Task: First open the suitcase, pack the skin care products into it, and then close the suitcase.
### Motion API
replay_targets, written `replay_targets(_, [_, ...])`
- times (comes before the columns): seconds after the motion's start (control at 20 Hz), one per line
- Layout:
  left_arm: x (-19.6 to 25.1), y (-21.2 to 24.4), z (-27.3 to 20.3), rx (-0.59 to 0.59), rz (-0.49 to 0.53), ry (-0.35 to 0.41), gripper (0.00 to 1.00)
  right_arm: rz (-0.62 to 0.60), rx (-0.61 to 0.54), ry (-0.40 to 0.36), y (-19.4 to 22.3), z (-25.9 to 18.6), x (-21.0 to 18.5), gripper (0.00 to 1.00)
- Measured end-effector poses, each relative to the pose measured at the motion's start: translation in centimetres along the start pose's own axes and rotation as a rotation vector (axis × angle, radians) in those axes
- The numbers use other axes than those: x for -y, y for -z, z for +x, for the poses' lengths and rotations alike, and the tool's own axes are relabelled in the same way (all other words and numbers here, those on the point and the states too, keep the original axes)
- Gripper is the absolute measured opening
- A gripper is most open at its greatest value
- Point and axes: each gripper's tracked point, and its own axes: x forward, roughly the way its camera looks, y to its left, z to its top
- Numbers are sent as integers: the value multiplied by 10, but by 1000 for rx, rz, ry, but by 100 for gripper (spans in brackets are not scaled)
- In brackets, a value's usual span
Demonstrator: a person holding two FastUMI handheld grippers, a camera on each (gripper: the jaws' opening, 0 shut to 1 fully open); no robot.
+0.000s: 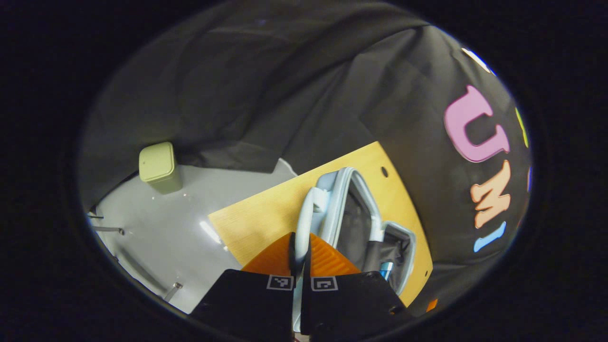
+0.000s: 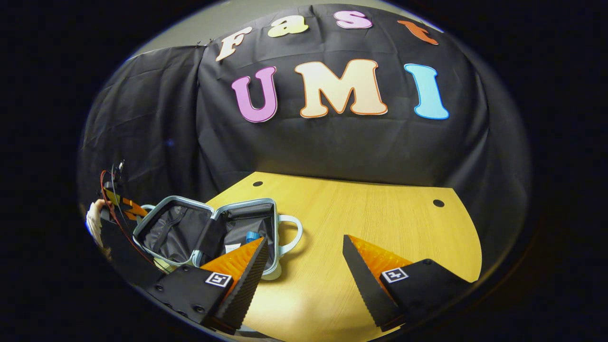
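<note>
Two halves of the small pale-blue hard-shell suitcase (image 2: 209,232) lay open on the wooden counter (image 2: 380,223). Left gripper (image 1: 300,251) jaws clamped its handle (image 1: 306,213); right gripper (image 2: 304,266) jaws stood apart (unloaded). Judged next: swing the lid shut.

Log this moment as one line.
suitcase: open on table | left gripper: shut on suitcase handle | right gripper: open, empty

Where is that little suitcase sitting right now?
In the right gripper view, the suitcase lies open on the wooden table's left end, and the left gripper pinches the lid's handle.
</note>
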Motion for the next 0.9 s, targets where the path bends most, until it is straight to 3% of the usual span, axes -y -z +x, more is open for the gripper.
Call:
replay_targets(0.05, [17,-4,-9,10,14,10,0,6,2,5,2,0,4,98])
replay_targets(0.2, [65,-7,-30,29,67,21,0,27,13,12,4,-5,14,98])
replay_targets(0.45, [147,14,-48,50,243,22,0,25,41,58,7,-21,47,98])
replay_targets(0.5, [164,20,-51,48,279,36,0,30,47,67,7,-24,54,94])
replay_targets(0.55, [183,28,-51,44,308,50,0,37,50,74,8,-27,60,98])
replay_targets(0.9, [311,112,-30,-35,479,195,0,58,69,98,10,-46,91,98])
